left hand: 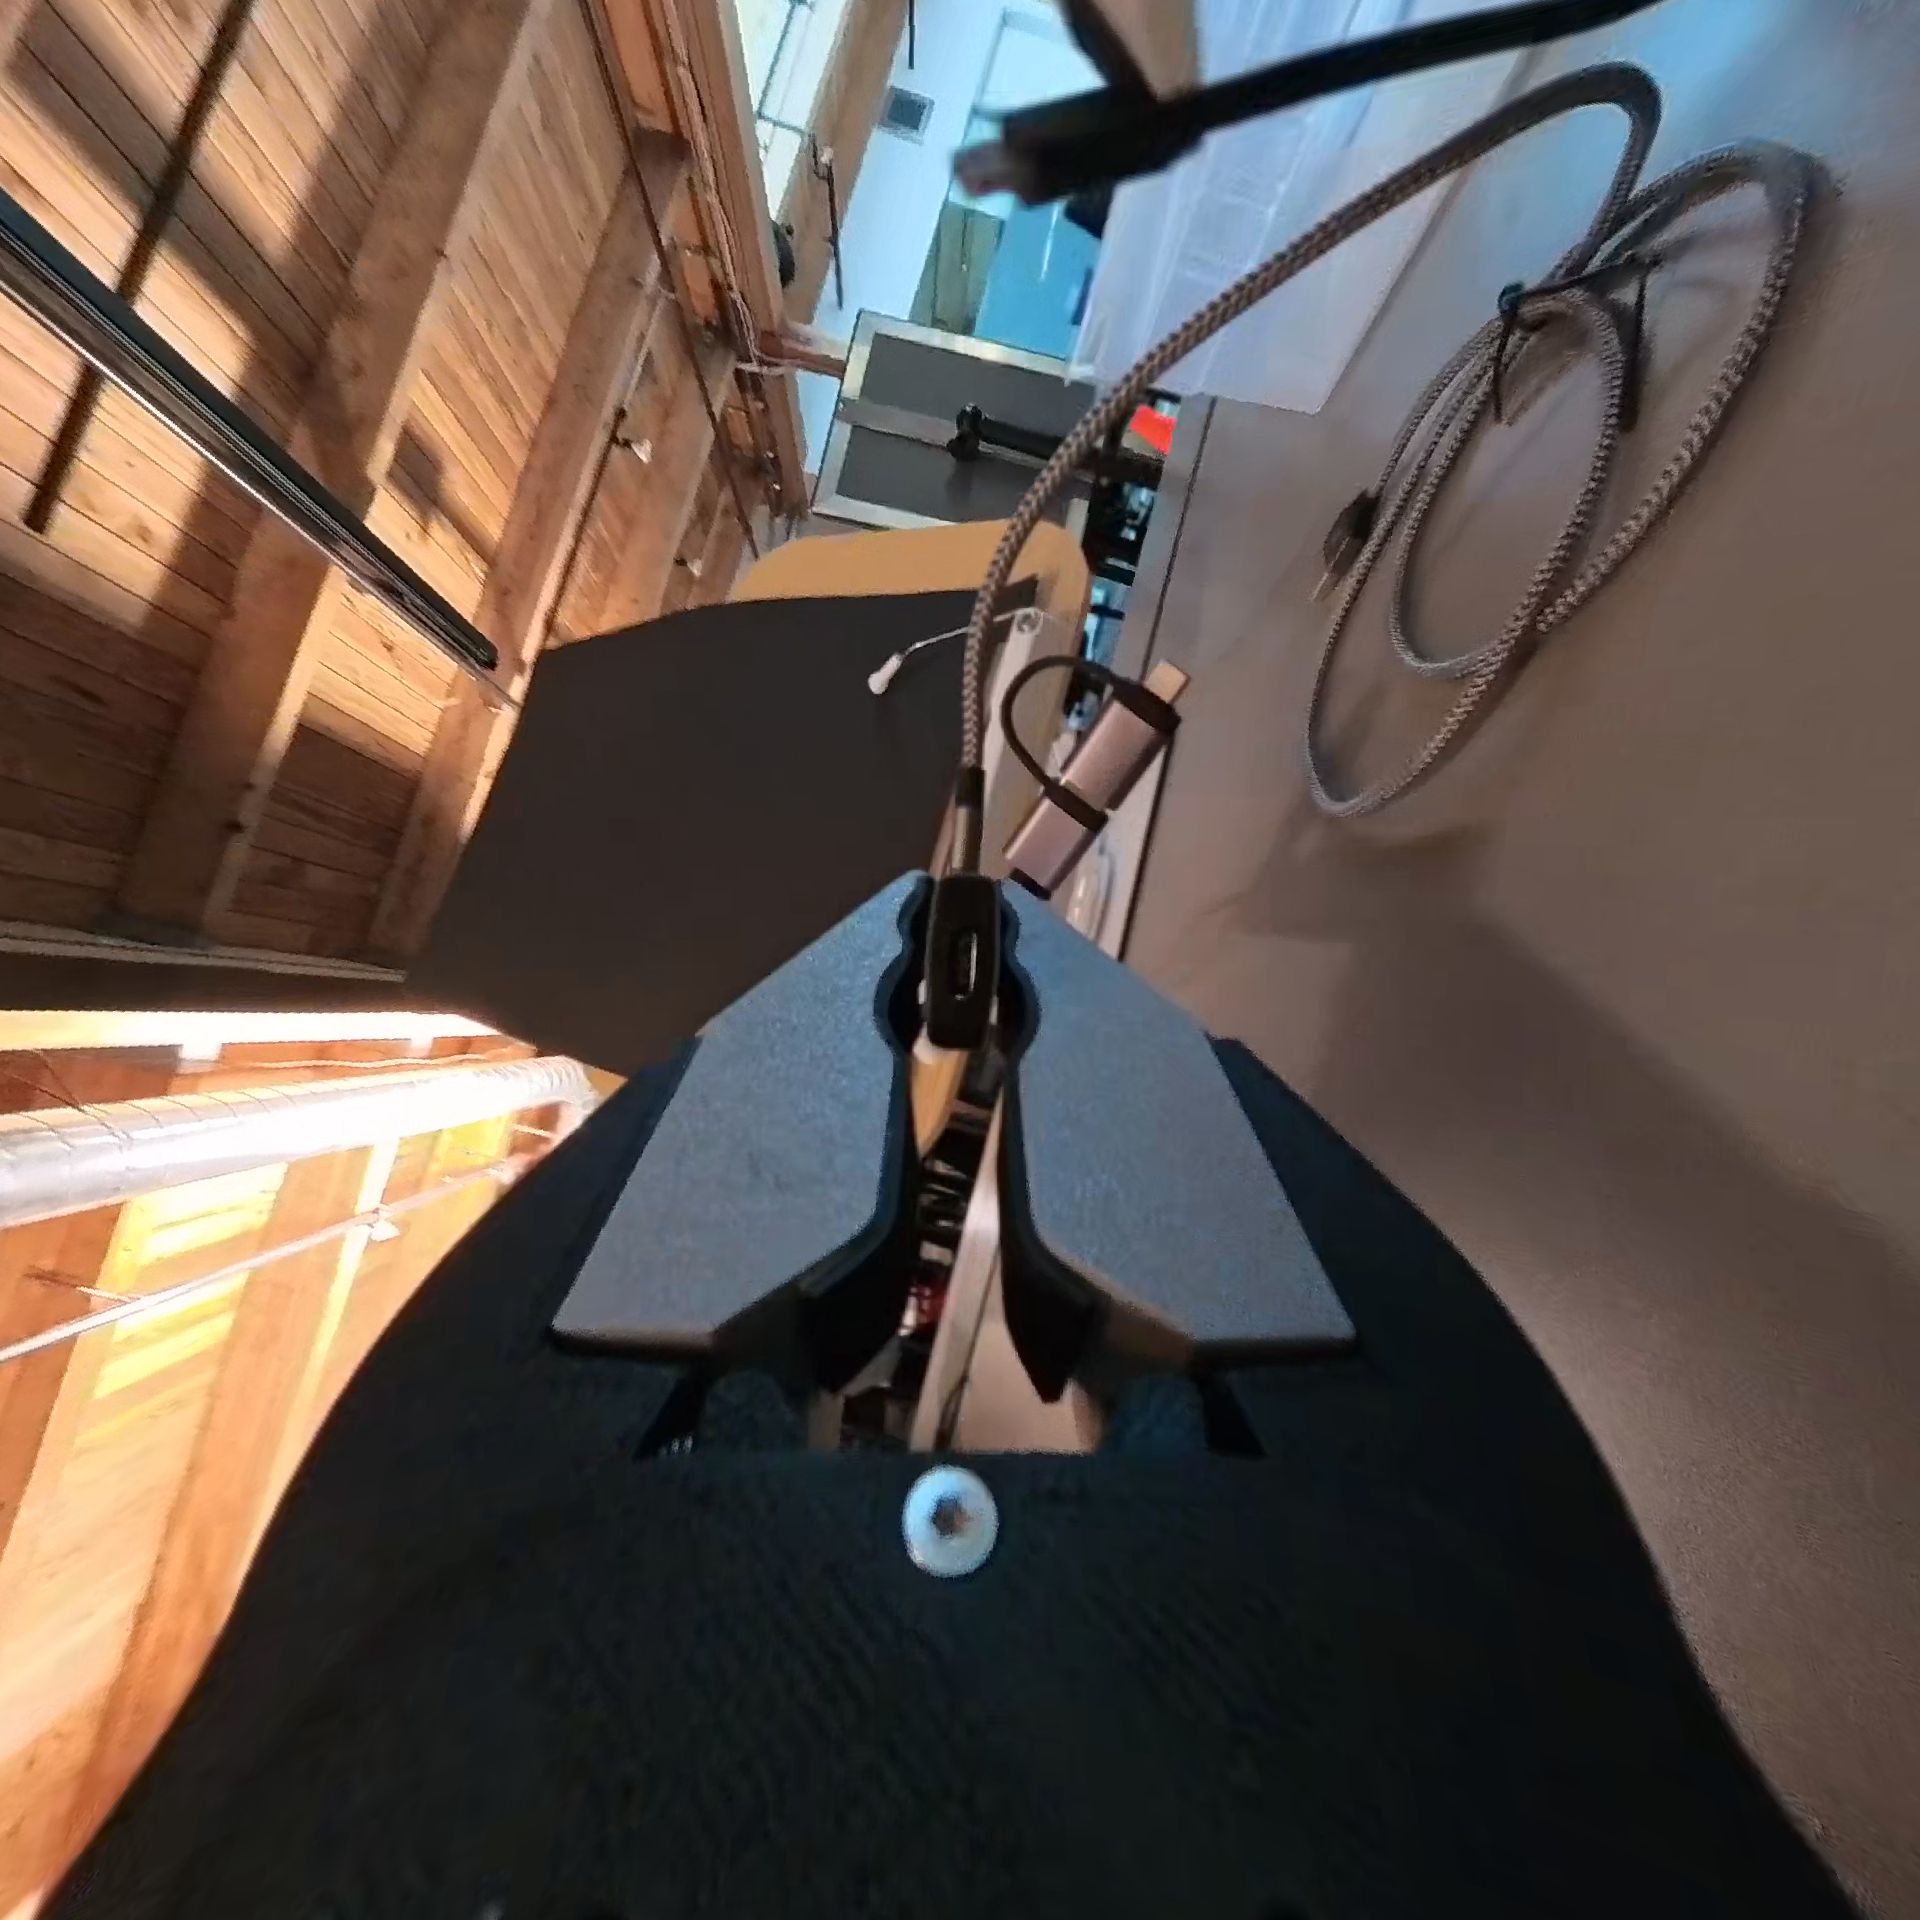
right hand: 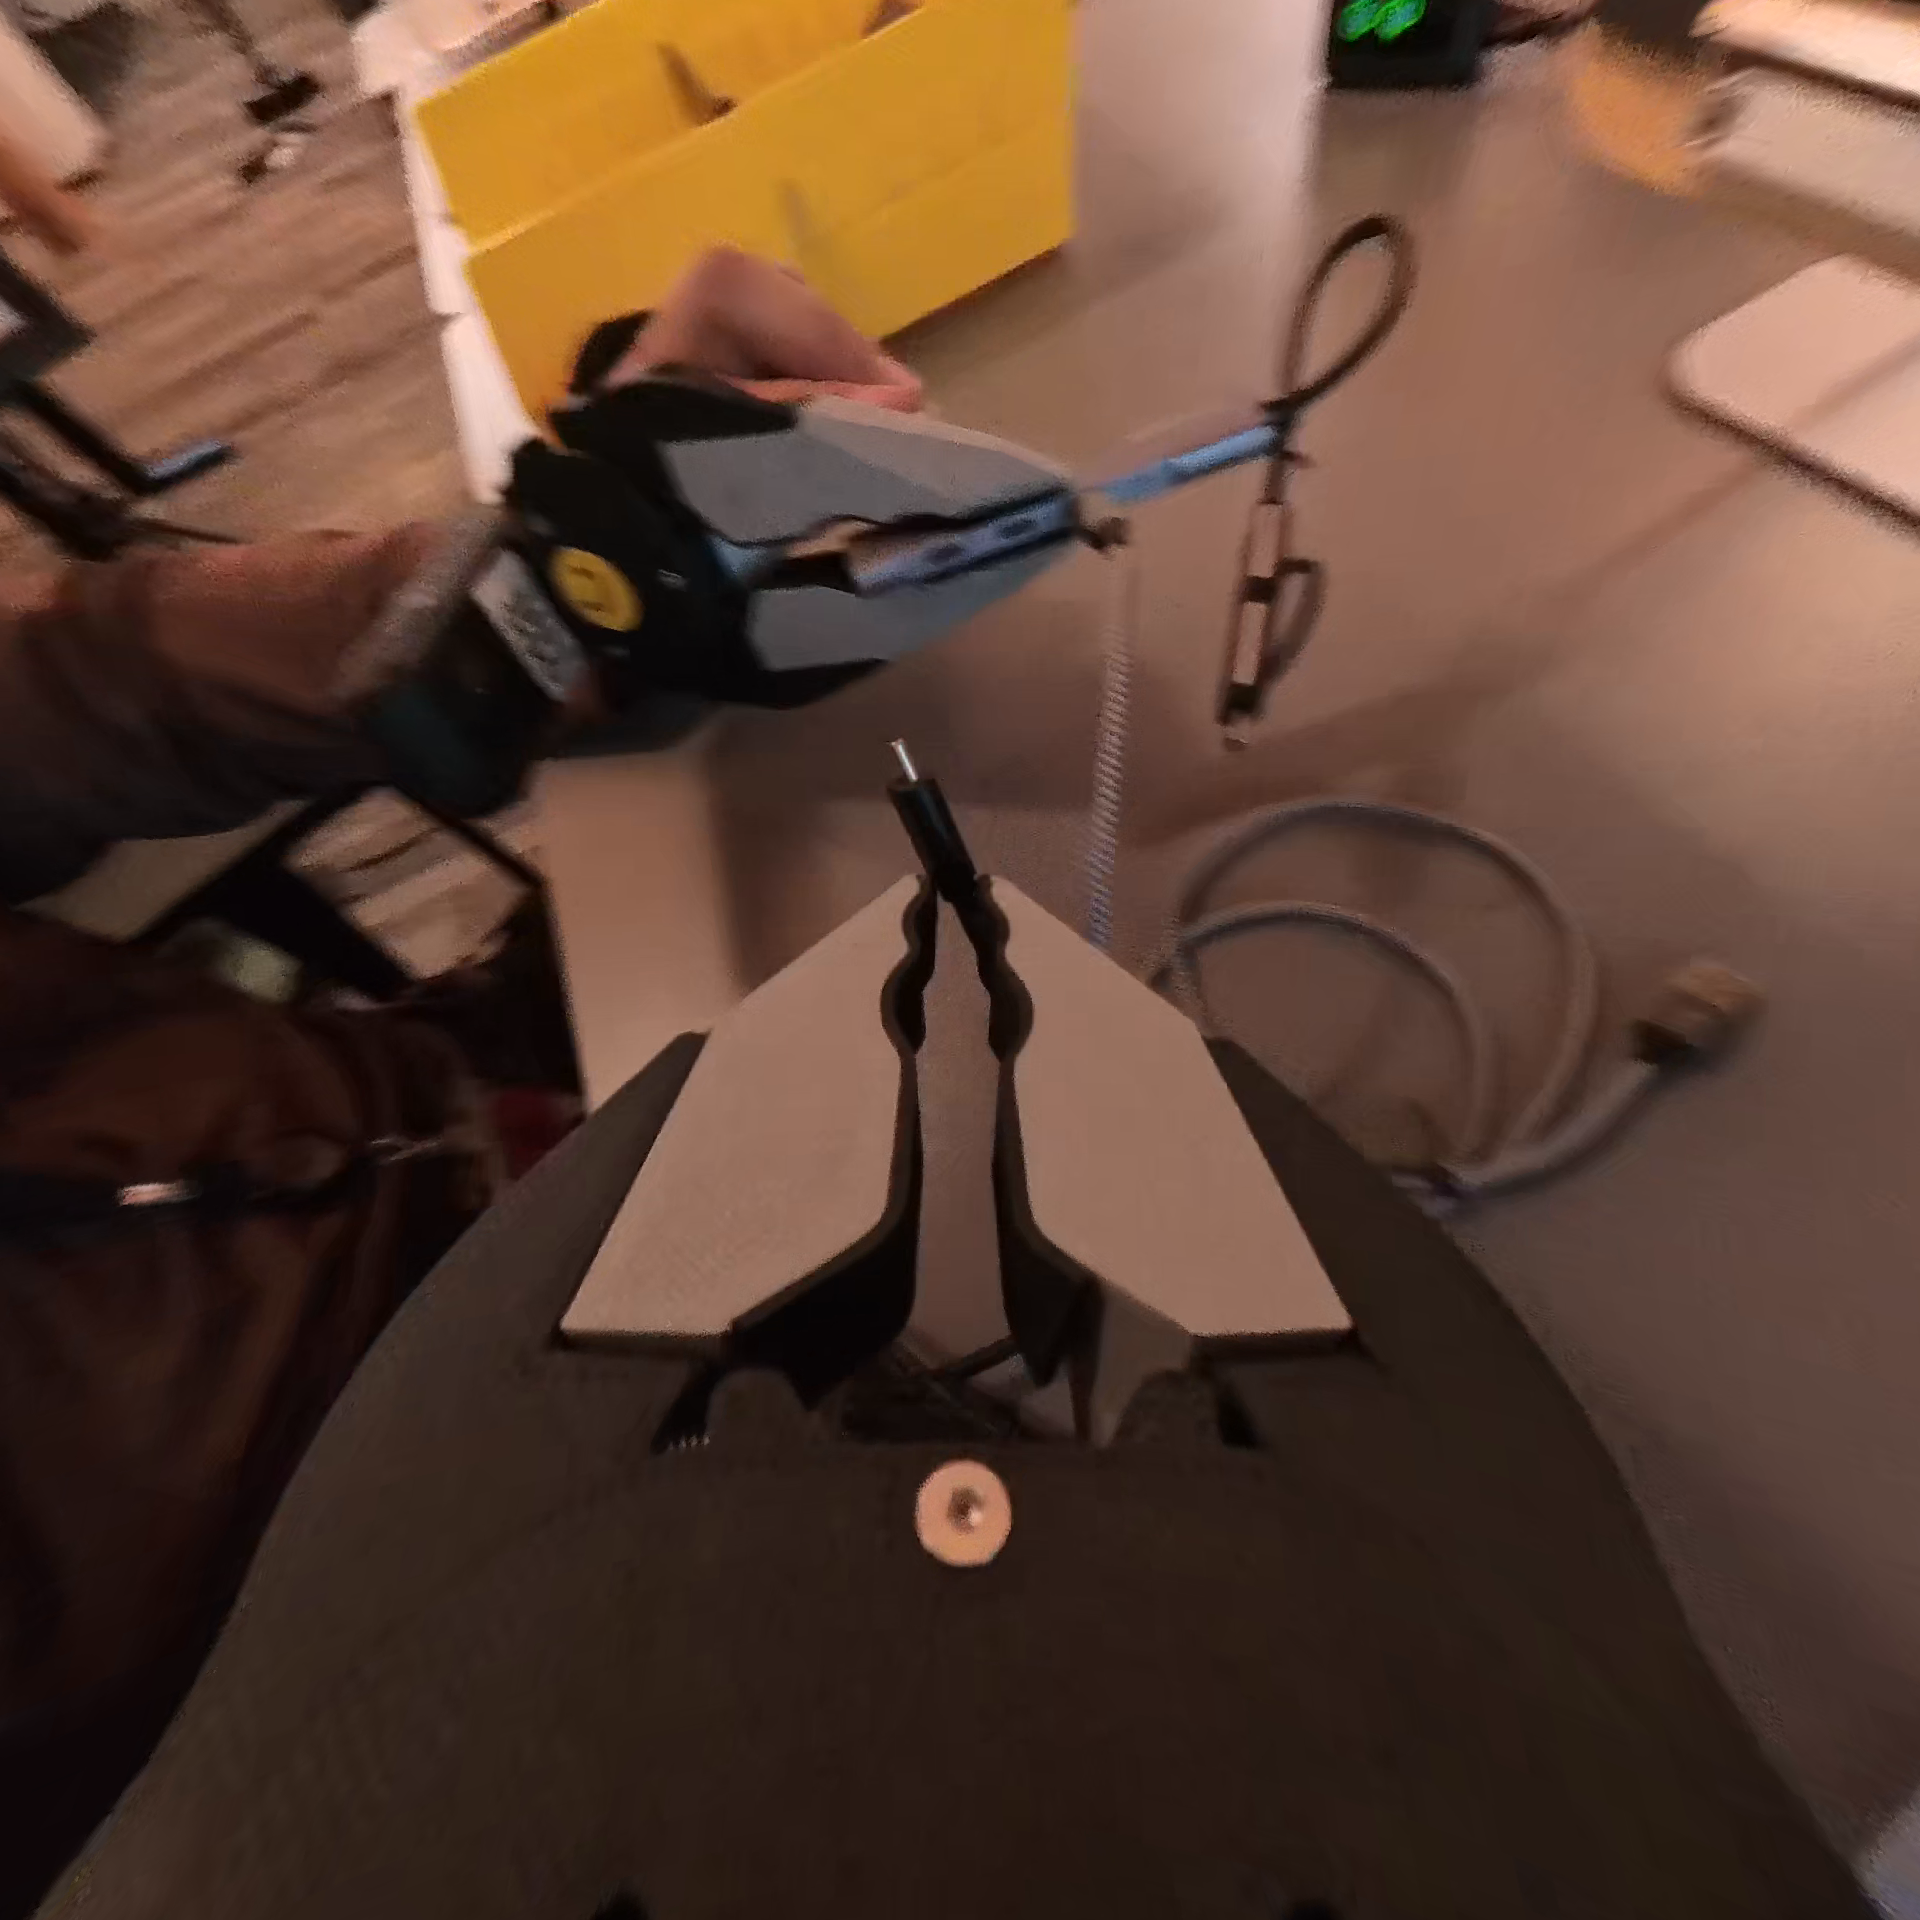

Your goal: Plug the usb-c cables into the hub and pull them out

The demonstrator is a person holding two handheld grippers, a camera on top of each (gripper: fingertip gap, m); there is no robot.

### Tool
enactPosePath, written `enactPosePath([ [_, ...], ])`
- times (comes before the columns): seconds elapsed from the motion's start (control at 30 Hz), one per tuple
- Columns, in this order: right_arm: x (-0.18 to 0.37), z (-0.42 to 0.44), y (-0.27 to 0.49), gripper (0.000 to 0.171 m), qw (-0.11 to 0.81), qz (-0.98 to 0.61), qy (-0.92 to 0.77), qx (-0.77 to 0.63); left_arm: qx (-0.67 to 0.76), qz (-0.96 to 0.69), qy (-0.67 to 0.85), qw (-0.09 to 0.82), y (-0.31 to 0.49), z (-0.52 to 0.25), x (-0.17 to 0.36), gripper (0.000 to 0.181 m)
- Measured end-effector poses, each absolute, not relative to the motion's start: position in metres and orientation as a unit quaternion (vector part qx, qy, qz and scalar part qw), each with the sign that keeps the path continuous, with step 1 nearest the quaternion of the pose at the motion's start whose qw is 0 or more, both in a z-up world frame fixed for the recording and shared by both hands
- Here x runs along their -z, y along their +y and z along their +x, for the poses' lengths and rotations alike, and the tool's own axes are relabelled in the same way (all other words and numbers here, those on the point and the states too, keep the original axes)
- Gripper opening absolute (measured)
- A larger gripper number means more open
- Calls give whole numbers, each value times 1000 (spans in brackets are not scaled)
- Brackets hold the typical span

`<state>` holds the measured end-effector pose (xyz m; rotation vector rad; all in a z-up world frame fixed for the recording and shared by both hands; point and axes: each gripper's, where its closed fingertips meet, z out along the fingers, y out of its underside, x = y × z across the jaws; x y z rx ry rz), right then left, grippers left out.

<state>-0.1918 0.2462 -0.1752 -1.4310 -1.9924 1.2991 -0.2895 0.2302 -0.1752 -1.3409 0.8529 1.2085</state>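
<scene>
My left gripper (left hand: 961,906) is shut on the hub (left hand: 958,966), whose dark end face with a port points back at the camera. A braided cable (left hand: 1049,488) runs from the hub up to a coil (left hand: 1558,499) on the table, and a metallic adapter (left hand: 1086,795) hangs beside it. In the right wrist view the left gripper (right hand: 1060,509) holds the bluish hub (right hand: 961,551) above the table. My right gripper (right hand: 951,894) is shut on a black usb-c cable (right hand: 935,821), its plug tip free and pointing at the hub from a short way off. The plug also shows blurred in the left wrist view (left hand: 1049,135).
The beige table (right hand: 1610,727) carries a grey coiled cable (right hand: 1455,987) at right and a white flat pad (right hand: 1808,384) at far right. A yellow box (right hand: 748,156) stands behind. A person's hand (right hand: 769,332) holds the left gripper. A dark panel (left hand: 727,810) is ahead. Left tips to right tips: about 11 cm.
</scene>
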Motion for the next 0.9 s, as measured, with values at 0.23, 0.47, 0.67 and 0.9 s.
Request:
enactPosePath([
  [0.23,197,-221,218,4,70,-556,-713,-421,-551,-513,405,518,231,-272,176,6],
  [0.47,213,-236,220,4,70,-571,-741,-348,-549,-508,442,495,230,-269,190,7],
  [0.67,247,-251,227,23,141,-562,-767,-276,-549,-552,429,458,233,-291,203,6],
  [0.9,235,-238,244,29,285,-544,-752,-238,-545,-564,423,454,220,-311,205,6],
])
